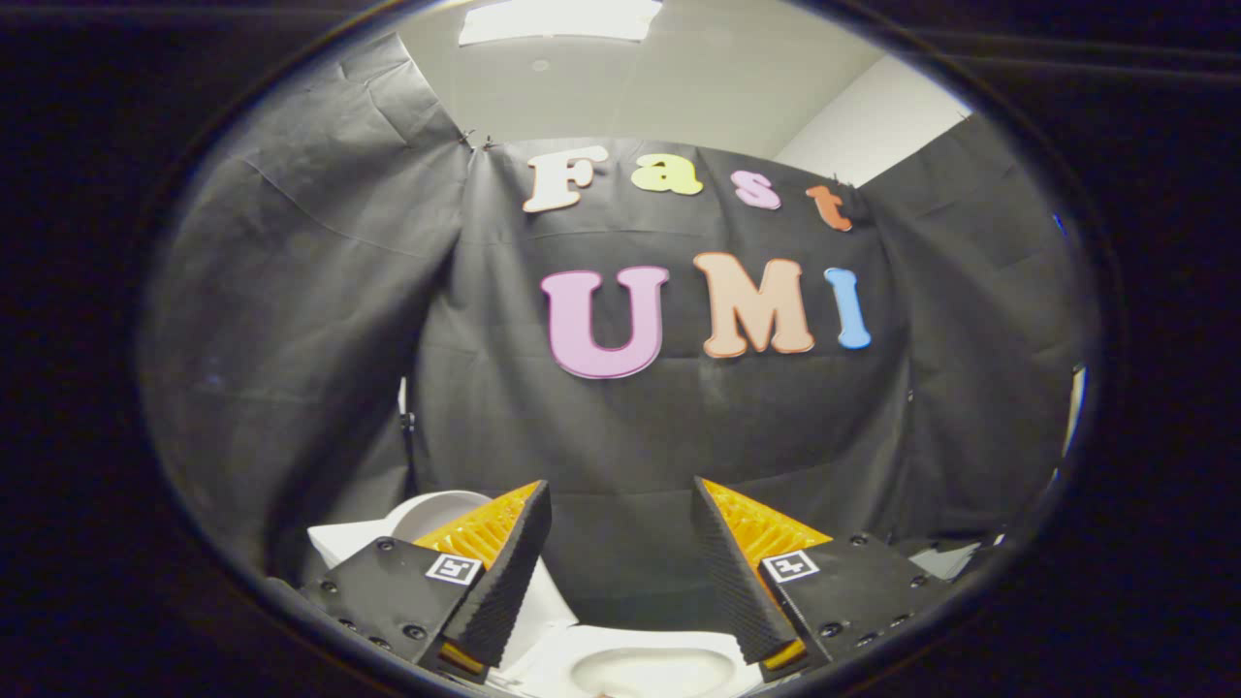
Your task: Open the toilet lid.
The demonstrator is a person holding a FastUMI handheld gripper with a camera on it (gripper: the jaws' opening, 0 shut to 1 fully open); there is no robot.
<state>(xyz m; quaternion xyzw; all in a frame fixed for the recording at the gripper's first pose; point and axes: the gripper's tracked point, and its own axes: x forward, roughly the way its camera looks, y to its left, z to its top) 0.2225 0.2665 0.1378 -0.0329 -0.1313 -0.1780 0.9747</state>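
Observation:
My gripper (620, 485) is open, with a wide gap and nothing between the fingers. It points at the black cloth wall, tilted upward. A white toilet (640, 664) lies low between and beneath the fingers, showing a white rim around an oval hollow. Behind the left finger (504, 572) a rounded white piece (441, 509) rises, with a flat white part (339, 543) beside it. I cannot tell from here whether that rounded piece is the lid. Neither finger touches the toilet.
Black cloth walls (291, 291) close in ahead and on both sides. A white ceiling with a light panel (562, 19) shows above. A pale patch (945, 560) lies low beyond the right finger.

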